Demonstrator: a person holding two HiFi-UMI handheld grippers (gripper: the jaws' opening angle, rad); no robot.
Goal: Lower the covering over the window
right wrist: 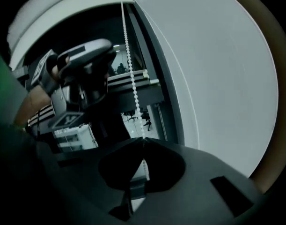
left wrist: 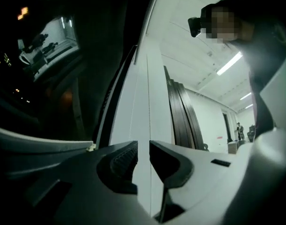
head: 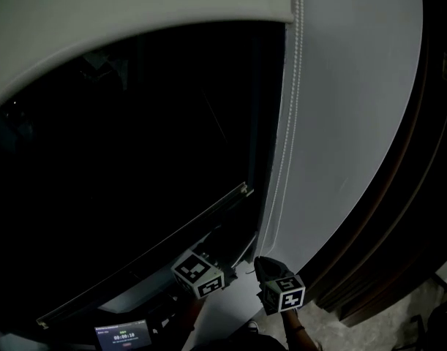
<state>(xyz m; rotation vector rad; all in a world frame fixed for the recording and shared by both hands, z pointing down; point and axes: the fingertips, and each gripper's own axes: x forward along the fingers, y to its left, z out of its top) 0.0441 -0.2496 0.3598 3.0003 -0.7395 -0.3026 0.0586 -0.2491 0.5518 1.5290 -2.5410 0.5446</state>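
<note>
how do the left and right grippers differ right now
The left gripper has jaws slightly apart, gripping nothing; the right gripper has jaws closed on the bead chain. In the head view the left gripper sits before the dark window glass, the right gripper under the chain. Both are low by the window and carry marker cubes.

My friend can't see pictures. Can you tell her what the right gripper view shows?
The right gripper has its jaws pinched shut on a white bead chain, which runs straight up beside a dark window. A plain white surface curves away on the right.
</note>
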